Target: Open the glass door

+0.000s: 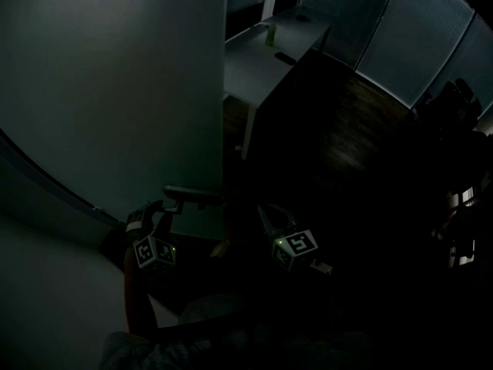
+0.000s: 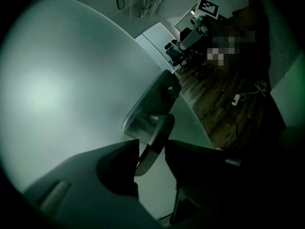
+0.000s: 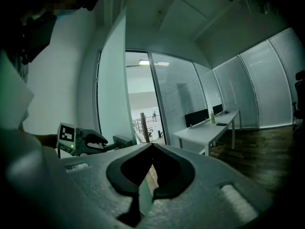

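Glass door point(image 1: 115, 91) is held by the left tongs point(image 2: 151, 149), clenched on its lever handle point(image 2: 159, 133). The right tongs point(image 3: 151, 146) are closed on nothing, at 5 o'clock in the head view. The door fills that view from 9 to 12 o'clock, seemingly ajar. It is probably heavy, rigid and breakable, and the smooth lever may slip, so grip near its free end.
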